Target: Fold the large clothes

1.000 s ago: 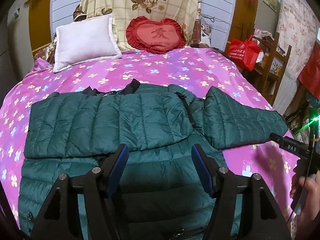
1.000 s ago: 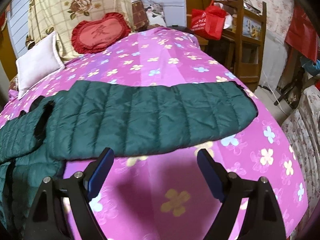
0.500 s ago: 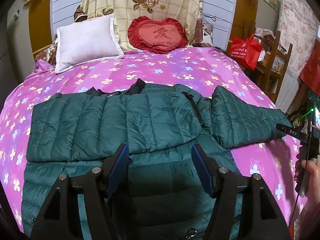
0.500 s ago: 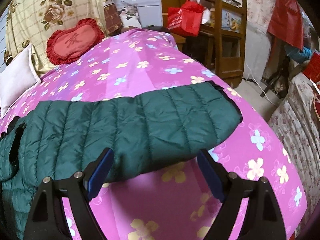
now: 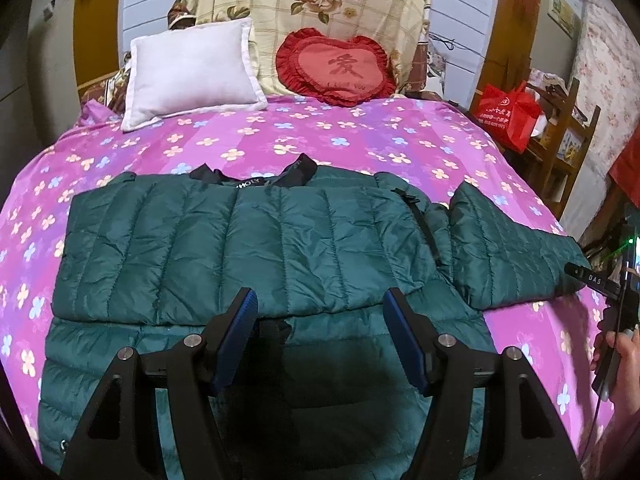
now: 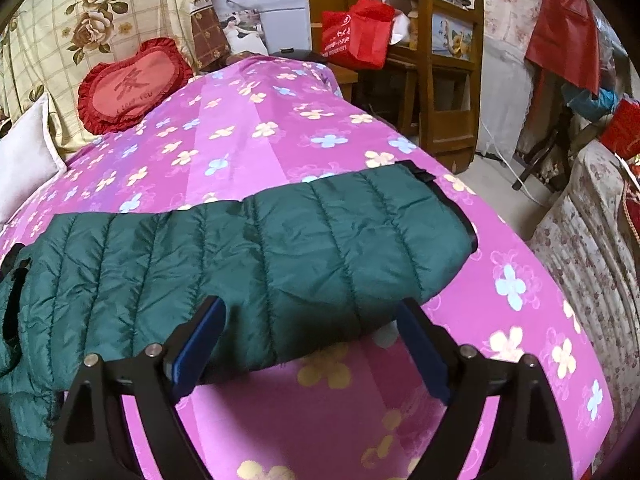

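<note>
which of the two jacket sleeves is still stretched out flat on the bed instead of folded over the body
The sleeve in front of the right tongs, reaching toward the chair side. The other sleeve lies folded across the jacket's chest.

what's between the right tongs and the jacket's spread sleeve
Nothing: in the right wrist view the open right tongs hang directly over the sleeve edge, with only flowered bedcover below.

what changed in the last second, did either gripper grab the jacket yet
No grab yet. The right gripper has closed in on the outstretched sleeve, whose near edge now lies between its open jaws. The left gripper drifted slightly over the jacket, also open and empty. Jacket, folded sleeve and pillows lie as before.
</note>
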{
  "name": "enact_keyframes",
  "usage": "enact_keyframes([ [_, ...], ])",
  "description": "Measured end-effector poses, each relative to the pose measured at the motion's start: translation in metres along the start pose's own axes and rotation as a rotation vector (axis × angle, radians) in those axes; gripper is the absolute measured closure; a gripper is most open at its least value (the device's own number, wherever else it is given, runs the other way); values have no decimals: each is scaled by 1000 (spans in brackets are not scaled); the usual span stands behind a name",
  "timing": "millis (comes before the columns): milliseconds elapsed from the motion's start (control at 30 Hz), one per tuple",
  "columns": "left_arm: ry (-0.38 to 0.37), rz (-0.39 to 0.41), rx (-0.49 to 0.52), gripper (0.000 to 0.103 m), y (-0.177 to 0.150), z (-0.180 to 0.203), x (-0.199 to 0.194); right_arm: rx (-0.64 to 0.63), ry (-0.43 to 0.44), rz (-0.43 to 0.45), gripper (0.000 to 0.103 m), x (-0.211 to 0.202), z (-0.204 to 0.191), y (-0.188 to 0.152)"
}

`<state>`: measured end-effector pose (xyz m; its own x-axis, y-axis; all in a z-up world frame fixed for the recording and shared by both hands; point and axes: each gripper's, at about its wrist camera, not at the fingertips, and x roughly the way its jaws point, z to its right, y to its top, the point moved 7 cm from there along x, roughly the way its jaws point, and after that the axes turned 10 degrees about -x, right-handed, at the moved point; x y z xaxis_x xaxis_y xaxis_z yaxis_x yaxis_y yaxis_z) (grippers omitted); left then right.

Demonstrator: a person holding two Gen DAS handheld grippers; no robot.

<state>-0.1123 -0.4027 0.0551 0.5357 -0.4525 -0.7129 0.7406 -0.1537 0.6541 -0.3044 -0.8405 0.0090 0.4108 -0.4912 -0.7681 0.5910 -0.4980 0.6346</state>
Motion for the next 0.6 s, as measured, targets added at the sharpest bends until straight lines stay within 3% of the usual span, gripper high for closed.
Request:
enact_keyframes([
  [200, -14, -18, -44, 56, 1, -12, 10, 15, -39, 4, 12, 10, 13, 8],
  [600, -17, -22, -53, 56, 1, -26, 15, 214, -65, 13, 8, 41, 64, 22],
])
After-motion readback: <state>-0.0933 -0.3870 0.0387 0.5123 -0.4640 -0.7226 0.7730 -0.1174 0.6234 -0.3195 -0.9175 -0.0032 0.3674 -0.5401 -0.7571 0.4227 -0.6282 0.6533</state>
